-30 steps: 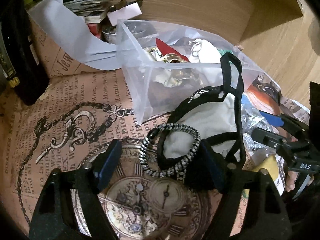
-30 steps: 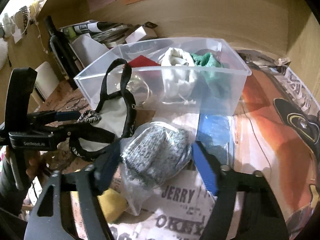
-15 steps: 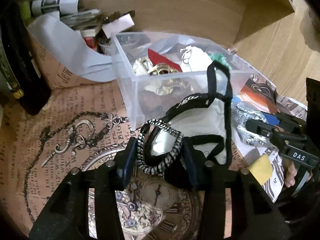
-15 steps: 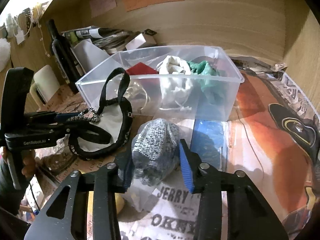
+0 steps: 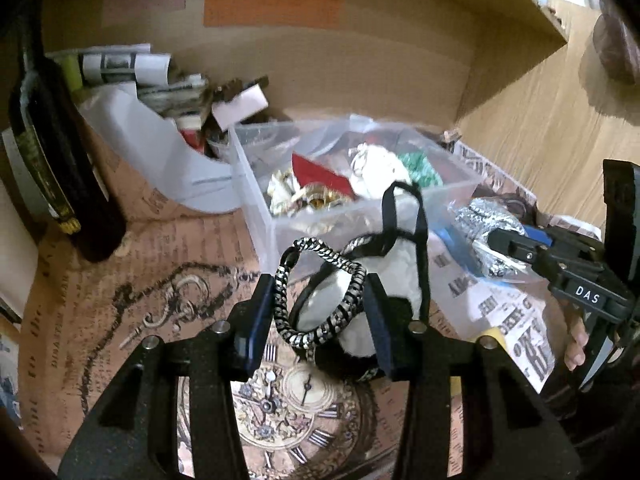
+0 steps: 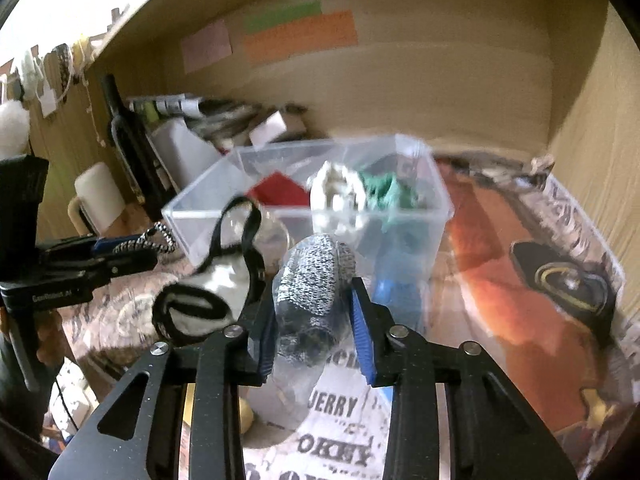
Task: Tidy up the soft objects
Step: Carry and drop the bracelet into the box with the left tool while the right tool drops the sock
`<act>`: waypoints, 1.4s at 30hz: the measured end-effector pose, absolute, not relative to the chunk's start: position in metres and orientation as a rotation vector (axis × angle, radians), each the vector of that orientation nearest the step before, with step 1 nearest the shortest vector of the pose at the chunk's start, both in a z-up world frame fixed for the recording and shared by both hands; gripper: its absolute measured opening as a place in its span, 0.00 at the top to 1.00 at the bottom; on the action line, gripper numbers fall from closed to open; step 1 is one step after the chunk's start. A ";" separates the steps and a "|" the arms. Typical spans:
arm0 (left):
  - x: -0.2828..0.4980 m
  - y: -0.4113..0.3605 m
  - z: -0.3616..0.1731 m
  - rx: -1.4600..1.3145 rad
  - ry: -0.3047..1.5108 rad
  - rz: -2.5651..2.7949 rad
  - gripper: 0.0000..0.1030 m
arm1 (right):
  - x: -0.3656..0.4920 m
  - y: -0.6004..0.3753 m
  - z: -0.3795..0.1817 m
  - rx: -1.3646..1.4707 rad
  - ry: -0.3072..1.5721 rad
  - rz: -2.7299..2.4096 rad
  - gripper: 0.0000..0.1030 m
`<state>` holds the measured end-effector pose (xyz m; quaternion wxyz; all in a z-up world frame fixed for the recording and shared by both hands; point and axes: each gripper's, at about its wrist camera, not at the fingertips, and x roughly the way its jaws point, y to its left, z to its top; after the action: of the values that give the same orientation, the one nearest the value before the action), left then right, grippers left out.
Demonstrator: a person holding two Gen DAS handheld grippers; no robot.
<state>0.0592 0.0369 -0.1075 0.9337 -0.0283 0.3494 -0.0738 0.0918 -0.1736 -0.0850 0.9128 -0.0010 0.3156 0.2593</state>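
My left gripper (image 5: 320,312) is shut on a black-and-white braided band (image 5: 320,292) joined to a white pouch with black straps (image 5: 384,276), and holds it lifted in front of the clear plastic bin (image 5: 260,184). My right gripper (image 6: 314,316) is shut on a grey knit item in a clear plastic bag (image 6: 316,280), raised just before the bin (image 6: 436,184). The bin holds red, white and green soft things. Each gripper shows in the other's view: the right one (image 5: 496,240) and the left one (image 6: 132,248).
A dark bottle (image 5: 60,160) stands at the left. Rolled papers and boxes (image 5: 160,80) pile behind the bin against the wooden back wall. A white mug (image 6: 100,200) stands at the left. Printed paper (image 6: 540,280) covers the desk.
Both grippers closed from open onto their items and lifted them. The band with the pouch and the bagged knit item now hang higher, closer to the bin's rim.
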 end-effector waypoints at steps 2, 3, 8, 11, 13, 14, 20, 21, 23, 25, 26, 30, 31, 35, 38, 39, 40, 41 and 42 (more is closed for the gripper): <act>0.058 0.035 -0.099 -0.055 0.693 -0.147 0.57 | 0.092 -0.175 -0.076 0.002 0.618 0.531 0.71; 0.059 0.035 -0.095 -0.054 0.683 -0.146 0.57 | 0.092 -0.175 -0.072 0.003 0.603 0.530 0.71; 0.066 0.035 -0.074 -0.051 0.621 -0.140 0.57 | 0.100 -0.173 -0.050 0.004 0.525 0.529 0.71; 0.074 0.036 -0.064 -0.050 0.598 -0.138 0.57 | 0.109 -0.169 -0.040 0.004 0.494 0.537 0.71; 0.084 0.036 -0.062 -0.041 0.597 -0.132 0.57 | 0.116 -0.165 -0.036 0.001 0.482 0.549 0.71; 0.088 0.036 -0.061 -0.037 0.599 -0.129 0.57 | 0.120 -0.162 -0.034 -0.005 0.477 0.552 0.71; 0.118 0.035 -0.068 -0.014 0.642 -0.119 0.57 | 0.144 -0.141 -0.032 -0.044 0.480 0.579 0.71; 0.124 0.035 -0.071 -0.013 0.654 -0.120 0.57 | 0.150 -0.136 -0.034 -0.051 0.489 0.583 0.71; 0.135 0.035 -0.075 -0.016 0.678 -0.125 0.57 | 0.160 -0.127 -0.038 -0.072 0.508 0.586 0.71; 0.144 0.033 -0.079 -0.013 0.693 -0.127 0.57 | 0.169 -0.118 -0.044 -0.092 0.531 0.593 0.71; 0.148 0.032 -0.081 -0.010 0.699 -0.128 0.57 | 0.172 -0.114 -0.047 -0.099 0.544 0.597 0.71; 0.162 0.030 -0.088 -0.005 0.732 -0.136 0.57 | 0.185 -0.106 -0.060 -0.114 0.594 0.595 0.71; 0.166 0.029 -0.091 -0.004 0.741 -0.141 0.57 | 0.187 -0.105 -0.063 -0.112 0.605 0.597 0.71; 0.175 0.027 -0.098 -0.001 0.772 -0.152 0.51 | 0.192 -0.103 -0.071 -0.119 0.639 0.599 0.71; 0.180 0.026 -0.102 -0.008 0.789 -0.157 0.46 | 0.194 -0.102 -0.074 -0.126 0.656 0.605 0.69; 0.181 0.026 -0.103 -0.007 0.791 -0.159 0.46 | 0.194 -0.102 -0.074 -0.131 0.658 0.601 0.69; 0.181 0.026 -0.103 -0.006 0.793 -0.160 0.46 | 0.195 -0.101 -0.075 -0.137 0.662 0.598 0.68; 0.180 0.026 -0.103 -0.006 0.794 -0.162 0.45 | 0.195 -0.100 -0.075 -0.140 0.667 0.599 0.67; 0.180 0.025 -0.103 -0.007 0.795 -0.163 0.44 | 0.195 -0.100 -0.076 -0.142 0.673 0.600 0.66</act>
<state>0.1800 0.0254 -0.1026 0.9188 -0.0035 0.3867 -0.0791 0.1950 -0.1000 -0.0757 0.8977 -0.0683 0.3251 0.2895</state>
